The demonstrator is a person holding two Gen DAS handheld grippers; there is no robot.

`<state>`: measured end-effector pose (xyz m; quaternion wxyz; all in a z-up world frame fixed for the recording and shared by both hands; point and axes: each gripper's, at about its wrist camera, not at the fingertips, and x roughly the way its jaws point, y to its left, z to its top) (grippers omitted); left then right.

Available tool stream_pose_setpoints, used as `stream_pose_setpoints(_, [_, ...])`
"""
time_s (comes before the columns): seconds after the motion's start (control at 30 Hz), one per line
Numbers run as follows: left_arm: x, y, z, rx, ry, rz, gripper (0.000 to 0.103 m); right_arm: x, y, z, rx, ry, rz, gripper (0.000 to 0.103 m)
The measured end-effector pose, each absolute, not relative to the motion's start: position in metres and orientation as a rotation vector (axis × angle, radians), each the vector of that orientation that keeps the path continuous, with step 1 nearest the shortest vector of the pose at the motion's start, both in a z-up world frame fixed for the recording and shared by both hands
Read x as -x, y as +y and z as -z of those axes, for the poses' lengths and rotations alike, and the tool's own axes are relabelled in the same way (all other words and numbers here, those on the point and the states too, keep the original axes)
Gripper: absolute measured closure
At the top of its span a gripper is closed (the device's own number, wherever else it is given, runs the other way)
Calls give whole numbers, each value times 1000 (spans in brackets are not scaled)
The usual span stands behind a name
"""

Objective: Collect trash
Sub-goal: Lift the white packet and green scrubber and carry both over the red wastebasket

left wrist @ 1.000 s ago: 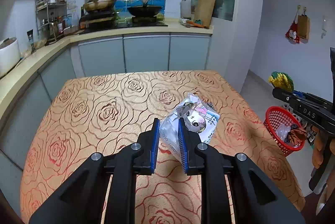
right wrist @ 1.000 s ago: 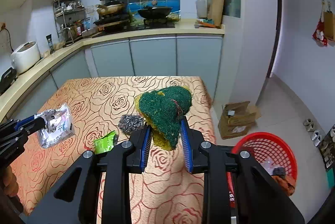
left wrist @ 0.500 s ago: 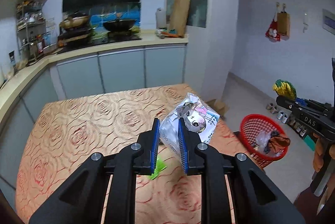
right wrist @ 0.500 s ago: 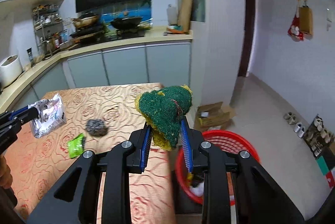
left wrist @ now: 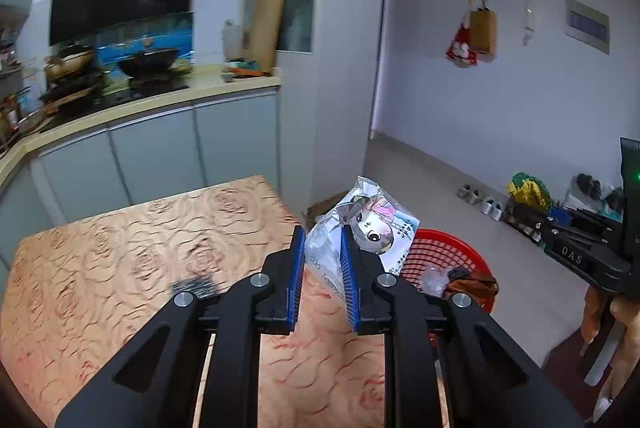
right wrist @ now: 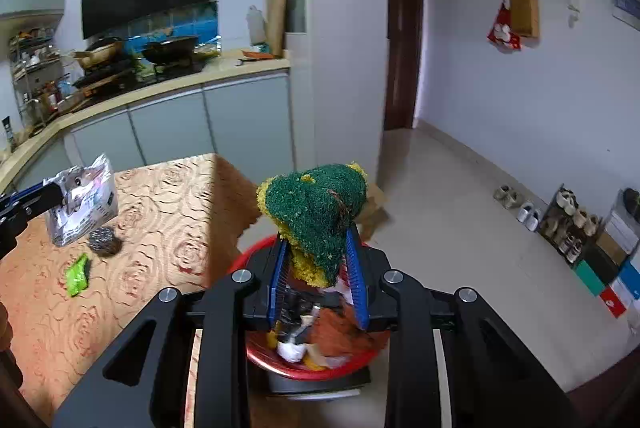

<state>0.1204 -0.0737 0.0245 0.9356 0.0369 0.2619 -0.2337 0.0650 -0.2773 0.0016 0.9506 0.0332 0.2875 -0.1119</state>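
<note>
My left gripper (left wrist: 323, 240) is shut on a silvery snack bag (left wrist: 370, 224) with a cartoon face, held above the table's right edge; the bag also shows in the right wrist view (right wrist: 82, 203). My right gripper (right wrist: 316, 260) is shut on a green and yellow scouring sponge (right wrist: 316, 211), held over the red trash basket (right wrist: 320, 372). The basket (left wrist: 448, 260) stands on the floor beside the table and holds several pieces of trash. A steel wool ball (right wrist: 105, 240) and a green wrapper (right wrist: 78, 274) lie on the table (right wrist: 160, 236).
The table has a rose-patterned orange cloth. A kitchen counter (left wrist: 160, 99) with pans runs behind it. A cardboard box (right wrist: 374, 205) sits on the floor past the basket. Shoes and a rack (right wrist: 568, 224) line the right wall.
Both grippers have swung right, away from the table middle. The sponge now hangs over the red basket, and the snack bag has neared the table's right edge.
</note>
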Motion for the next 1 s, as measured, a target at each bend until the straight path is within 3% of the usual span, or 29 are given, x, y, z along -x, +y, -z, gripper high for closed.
stream_pose_setpoints(0.57, [-161,-166,43,-122,710,597,86,-95,-324,49,-76,718,266,76])
stream_pose_setpoints(1.0, [-173,-194,73,-181,780,595,85,-123,-326,82,-61,803,217,72])
